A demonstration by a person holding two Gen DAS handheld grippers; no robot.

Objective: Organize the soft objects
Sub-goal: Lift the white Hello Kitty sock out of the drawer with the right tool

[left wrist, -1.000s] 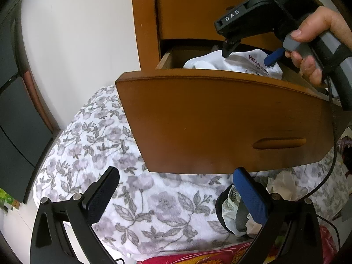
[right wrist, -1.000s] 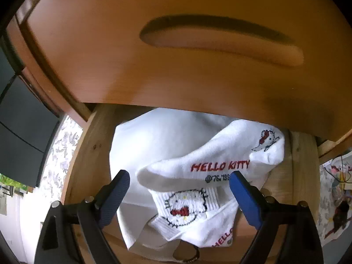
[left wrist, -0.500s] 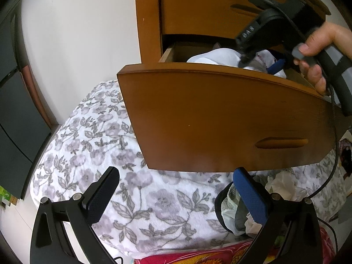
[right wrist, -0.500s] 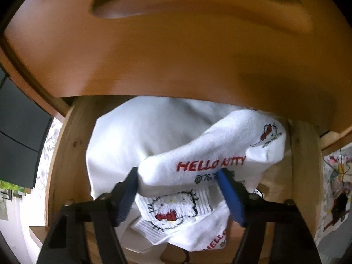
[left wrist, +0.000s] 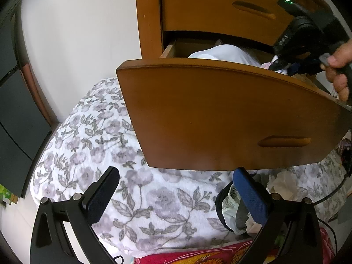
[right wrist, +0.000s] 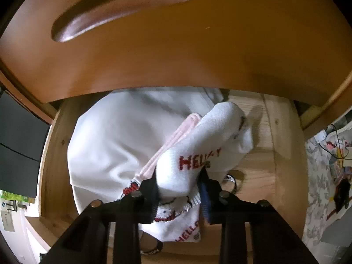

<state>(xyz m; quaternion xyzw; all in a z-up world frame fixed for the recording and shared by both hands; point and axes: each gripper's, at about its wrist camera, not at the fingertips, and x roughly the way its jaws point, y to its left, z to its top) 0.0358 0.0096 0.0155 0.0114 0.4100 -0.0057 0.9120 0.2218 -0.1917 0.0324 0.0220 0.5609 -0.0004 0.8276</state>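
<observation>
Inside the open wooden drawer (right wrist: pixel 253 132), the right gripper (right wrist: pixel 178 187) has just been closing and now pinches the white Hello Kitty sock (right wrist: pixel 198 149); next, I judge, lift it clear.

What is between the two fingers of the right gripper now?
A white sock with red letters, pinched between the fingers of the right gripper, whose jaws have just been closing. The right wrist view shows it, inside the open drawer.

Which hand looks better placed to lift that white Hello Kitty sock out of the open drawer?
The right. Its gripper is inside the drawer, its jaws just closed and pinching the sock. The left gripper hangs open over the flowered blanket, outside the drawer.
</observation>
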